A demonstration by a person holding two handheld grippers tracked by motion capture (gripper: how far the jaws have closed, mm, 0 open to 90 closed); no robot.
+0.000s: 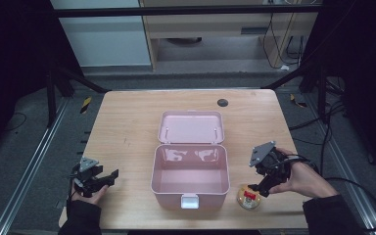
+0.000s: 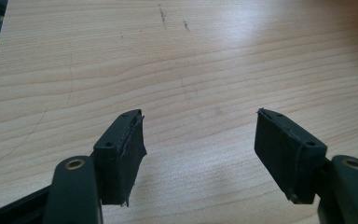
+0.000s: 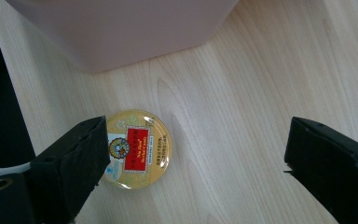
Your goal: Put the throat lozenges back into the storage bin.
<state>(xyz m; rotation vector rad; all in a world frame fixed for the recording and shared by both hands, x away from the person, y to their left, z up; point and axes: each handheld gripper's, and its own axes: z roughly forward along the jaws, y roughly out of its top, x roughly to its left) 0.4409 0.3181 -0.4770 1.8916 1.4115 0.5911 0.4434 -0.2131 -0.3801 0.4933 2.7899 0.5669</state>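
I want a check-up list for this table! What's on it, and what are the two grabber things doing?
Surface: wooden table, faint scratches, small dark round cap at its far edge.
Job's things: pink box, lid open, nothing seen inside; small round gold tin with a red label, on the table beside the box's near right corner.
Clutter: nothing seen.
Grippers: left gripper open above bare wood; right gripper open over the tin, not gripping it.
Cables: black cable trails from the right gripper; more on the floor at right.
Surroundings: dark floor, metal frame rails, pale cabinet behind.
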